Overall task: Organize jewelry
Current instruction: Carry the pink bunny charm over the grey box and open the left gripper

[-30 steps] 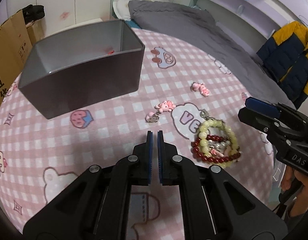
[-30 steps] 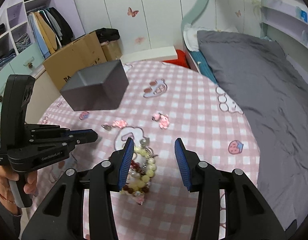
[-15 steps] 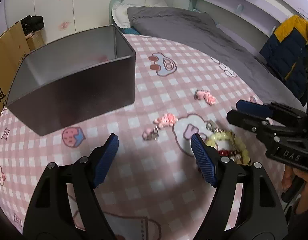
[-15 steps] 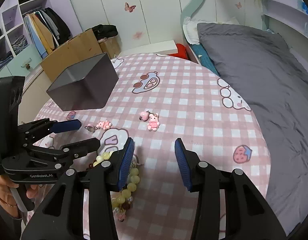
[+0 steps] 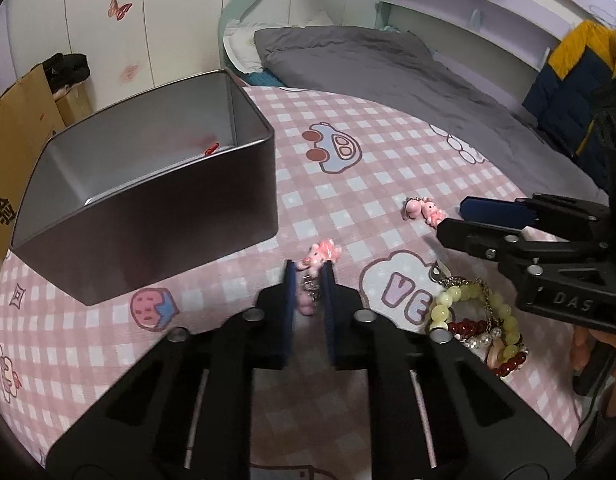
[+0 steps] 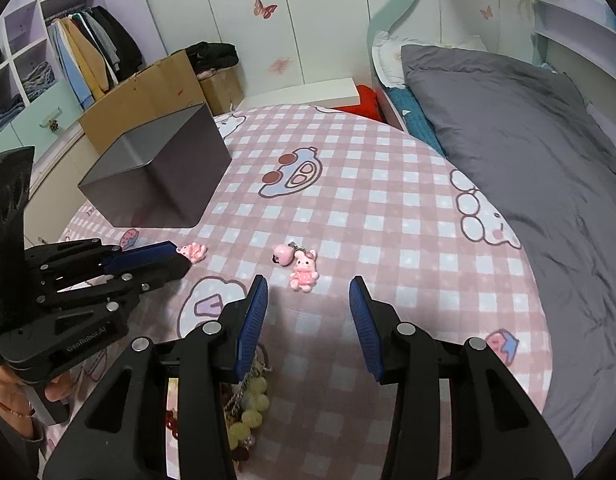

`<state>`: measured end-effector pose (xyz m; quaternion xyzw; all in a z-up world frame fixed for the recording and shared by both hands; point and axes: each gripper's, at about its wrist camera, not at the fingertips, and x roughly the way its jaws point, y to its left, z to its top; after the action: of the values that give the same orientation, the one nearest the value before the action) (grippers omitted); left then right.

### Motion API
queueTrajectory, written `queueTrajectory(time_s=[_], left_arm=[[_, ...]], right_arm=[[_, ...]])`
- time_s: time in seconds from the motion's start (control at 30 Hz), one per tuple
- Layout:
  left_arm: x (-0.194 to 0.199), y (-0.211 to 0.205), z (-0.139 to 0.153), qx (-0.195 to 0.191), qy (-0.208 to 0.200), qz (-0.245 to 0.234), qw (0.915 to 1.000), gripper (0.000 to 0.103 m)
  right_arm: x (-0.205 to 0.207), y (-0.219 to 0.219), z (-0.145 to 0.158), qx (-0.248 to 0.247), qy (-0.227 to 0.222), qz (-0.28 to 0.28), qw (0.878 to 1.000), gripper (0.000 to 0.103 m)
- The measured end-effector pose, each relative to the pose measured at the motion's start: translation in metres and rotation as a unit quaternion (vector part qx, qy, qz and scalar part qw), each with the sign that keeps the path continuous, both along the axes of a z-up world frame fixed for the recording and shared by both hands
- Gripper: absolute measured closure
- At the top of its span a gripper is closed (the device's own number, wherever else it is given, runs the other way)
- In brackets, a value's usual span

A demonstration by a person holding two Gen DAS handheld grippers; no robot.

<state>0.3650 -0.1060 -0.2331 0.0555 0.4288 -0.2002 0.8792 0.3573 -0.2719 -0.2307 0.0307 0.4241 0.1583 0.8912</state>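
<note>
Worktop (image 5: 348,160), covered in a pink checked cloth with cartoon prints, carries all items noted. A grey bed (image 6: 528,128) adjoins its far right edge.

Tin (image 5: 147,216): dark, rectangular, open-topped, standing on the worktop; a small red item lies inside against the far wall. It serves as landmark below.

Left gripper (image 5: 310,280): just right of the tin's near corner, down at the cloth. Fingers nearly closed around a pink charm (image 5: 322,256) with a small chain; the charm's head protrudes past the fingertips. Whether it has left the cloth cannot be told.

Right gripper (image 6: 308,312): well right of the tin, fingers wide apart and holding nothing.

Bracelets (image 5: 480,328): a heap of pale green and dark red beads with metal chain, right of the tin and of the left gripper, lying under the right gripper's body.

Bunny charm (image 6: 303,270): pink, with a pink bell attached, lying on the cloth well right of the tin, just beyond the right fingertips and apart from them.
</note>
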Motion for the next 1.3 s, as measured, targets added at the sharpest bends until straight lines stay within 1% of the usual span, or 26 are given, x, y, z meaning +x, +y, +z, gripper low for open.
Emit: queueTrajectory(time_s=[0.2,0.27,0.33,0.37,0.4,0.43,0.5,0.6,0.63,0.73,0.8,1.07,1.2,1.3], left_arm=[[-0.002,0.001,0.003,-0.016,0.002,-0.003,0.9999,0.092],[-0.003,0.002,0.006,-0.018,0.001,-0.006,0.9998,0.092],[-0.004,0.003,0.008,-0.019,-0.003,-0.006,0.9998,0.092],[-0.005,0.004,0.01,-0.022,-0.003,-0.009,0.9997,0.092],[-0.005,0.004,0.011,-0.022,-0.003,-0.008,0.9997,0.092],[-0.006,0.006,0.012,-0.023,-0.005,-0.007,0.9997,0.092],[-0.008,0.009,0.015,-0.031,-0.004,-0.008,0.9995,0.092],[-0.013,0.013,0.023,-0.043,-0.007,-0.011,0.999,0.092],[-0.015,0.015,0.027,-0.051,-0.009,-0.011,0.9986,0.092],[-0.021,0.022,0.043,-0.073,-0.017,-0.014,0.9971,0.092],[-0.024,0.026,0.051,-0.082,-0.022,-0.016,0.9963,0.092],[-0.032,0.051,0.09,-0.139,-0.041,-0.023,0.9892,0.092],[-0.029,0.065,0.105,-0.158,-0.051,-0.022,0.9859,0.092],[-0.023,0.076,0.115,-0.157,-0.064,-0.014,0.9854,0.092]], right_arm=[[0.012,0.01,0.0,-0.022,-0.002,0.004,1.0,0.063],[0.015,0.014,-0.002,-0.036,-0.001,0.007,0.999,0.063],[0.016,0.021,-0.003,-0.068,-0.006,0.01,0.998,0.074],[0.016,0.023,-0.003,-0.077,-0.009,0.012,0.997,0.077],[0.016,0.024,-0.003,-0.081,-0.01,0.014,0.997,0.085],[0.015,0.025,-0.003,-0.09,-0.012,0.013,0.996,0.088],[0.014,0.026,-0.003,-0.096,-0.012,0.013,0.995,0.088],[0.009,0.025,0.0,-0.081,-0.012,0.015,0.997,0.088],[0.006,0.025,0.004,-0.069,-0.015,0.015,0.997,0.088],[-0.001,0.029,0.016,-0.056,-0.023,0.019,0.998,0.088],[-0.006,0.032,0.029,-0.048,-0.034,0.024,0.998,0.088],[-0.021,0.057,0.077,-0.011,-0.073,0.048,0.996,0.088],[-0.019,0.071,0.096,0.011,-0.086,0.059,0.995,0.088],[-0.012,0.084,0.104,0.018,-0.09,0.066,0.994,0.088]])
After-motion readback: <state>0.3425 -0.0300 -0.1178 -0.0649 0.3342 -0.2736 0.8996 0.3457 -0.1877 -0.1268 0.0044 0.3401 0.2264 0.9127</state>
